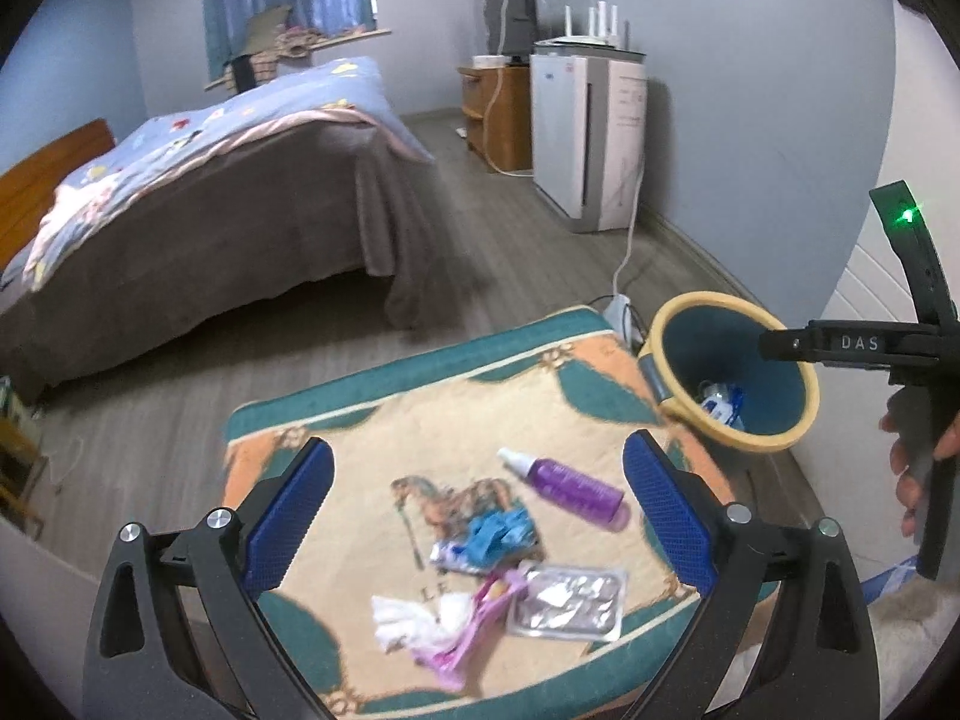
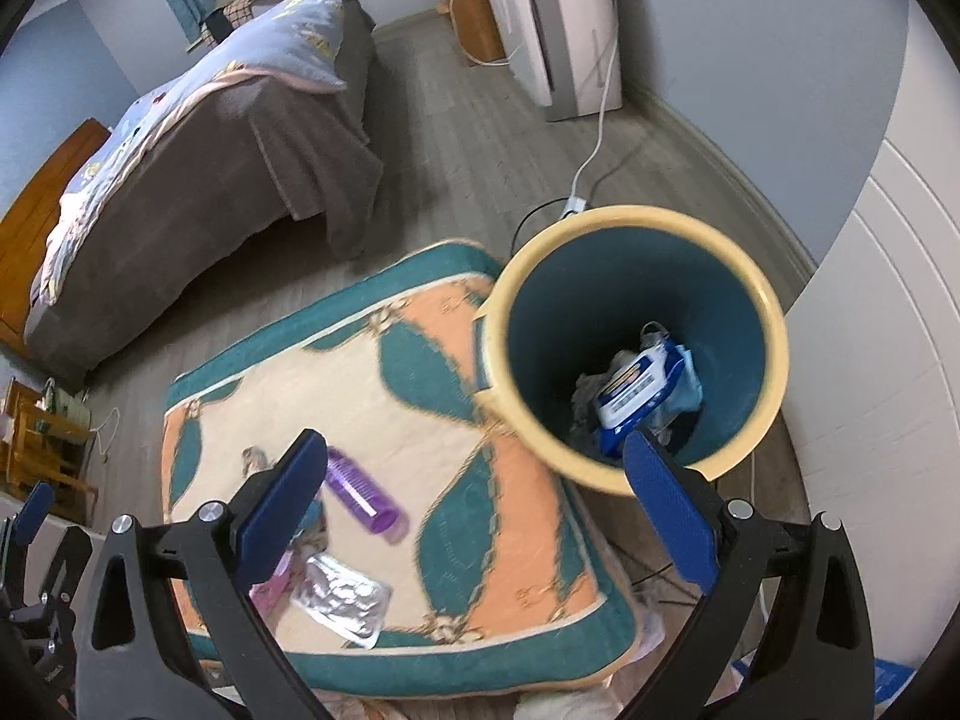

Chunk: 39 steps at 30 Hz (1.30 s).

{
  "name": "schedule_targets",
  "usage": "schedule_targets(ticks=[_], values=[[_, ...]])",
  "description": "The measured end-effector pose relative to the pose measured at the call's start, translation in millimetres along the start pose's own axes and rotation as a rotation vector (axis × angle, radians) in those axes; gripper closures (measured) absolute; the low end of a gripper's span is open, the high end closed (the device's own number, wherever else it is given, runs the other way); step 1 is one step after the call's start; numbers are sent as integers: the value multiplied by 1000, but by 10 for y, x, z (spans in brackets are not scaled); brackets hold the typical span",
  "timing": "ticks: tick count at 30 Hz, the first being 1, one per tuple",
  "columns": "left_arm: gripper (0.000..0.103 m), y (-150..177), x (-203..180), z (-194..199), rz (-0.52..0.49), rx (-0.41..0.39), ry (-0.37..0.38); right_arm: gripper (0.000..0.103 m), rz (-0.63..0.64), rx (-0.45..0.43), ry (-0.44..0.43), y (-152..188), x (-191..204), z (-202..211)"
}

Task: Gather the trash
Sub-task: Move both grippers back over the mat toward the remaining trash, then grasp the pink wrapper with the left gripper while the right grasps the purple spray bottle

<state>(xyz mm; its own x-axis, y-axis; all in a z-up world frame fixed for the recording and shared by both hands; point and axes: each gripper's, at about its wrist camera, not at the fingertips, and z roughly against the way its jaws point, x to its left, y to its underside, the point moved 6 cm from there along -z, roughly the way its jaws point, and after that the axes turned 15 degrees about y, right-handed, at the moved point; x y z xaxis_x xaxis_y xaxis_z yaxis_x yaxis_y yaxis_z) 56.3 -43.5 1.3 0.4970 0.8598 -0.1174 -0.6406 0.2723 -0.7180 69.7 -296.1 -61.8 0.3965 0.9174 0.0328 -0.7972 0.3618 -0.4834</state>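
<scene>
Trash lies on a patterned cushion (image 1: pixel 420 408): a purple spray bottle (image 1: pixel 570 486), a crumpled blue wrapper (image 1: pixel 498 531), a silver blister pack (image 1: pixel 567 600), a white tissue (image 1: pixel 414 621) and a pink wrapper (image 1: pixel 480 618). My left gripper (image 1: pixel 474 516) is open and empty above this pile. A teal bin with a yellow rim (image 2: pixel 636 336) stands right of the cushion and holds a blue-white packet (image 2: pixel 636 396). My right gripper (image 2: pixel 474 510) is open and empty, near the bin's front rim. The bottle (image 2: pixel 363 495) and blister pack (image 2: pixel 345 600) also show in the right wrist view.
A bed (image 1: pixel 210 204) with a blue quilt stands at the left. A white appliance (image 1: pixel 588 138) and a wooden cabinet (image 1: pixel 498 114) line the far wall. A white cable and power strip (image 1: pixel 621 306) lie on the floor behind the bin (image 1: pixel 732 372). A white wardrobe (image 2: pixel 888 360) is at the right.
</scene>
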Motion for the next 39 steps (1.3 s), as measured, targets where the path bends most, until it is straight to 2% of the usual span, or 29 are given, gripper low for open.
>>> schedule_targets(ticks=[5,11,19,25,32,35,39], values=[[6,142,179,56,37,5,-27,6,47,8,2,85,253,42],[6,302,428,10,116,29,-38,6,73,-13,-52,124,570,139],[6,466,679,-177,158,72,-85,6,313,-53,63,235,825,-77],[6,617,731,-417,173,140,-90,6,313,-7,75,274,855,-286],[6,1007,614,-790,160,279,-22,6,293,57,95,334,938,-484],[7,1201,527,-940,119,348,-2,6,309,72,118,345,987,-565],[9,1323,429,-1055,61,394,28,6,312,87,124,352,1054,-627]])
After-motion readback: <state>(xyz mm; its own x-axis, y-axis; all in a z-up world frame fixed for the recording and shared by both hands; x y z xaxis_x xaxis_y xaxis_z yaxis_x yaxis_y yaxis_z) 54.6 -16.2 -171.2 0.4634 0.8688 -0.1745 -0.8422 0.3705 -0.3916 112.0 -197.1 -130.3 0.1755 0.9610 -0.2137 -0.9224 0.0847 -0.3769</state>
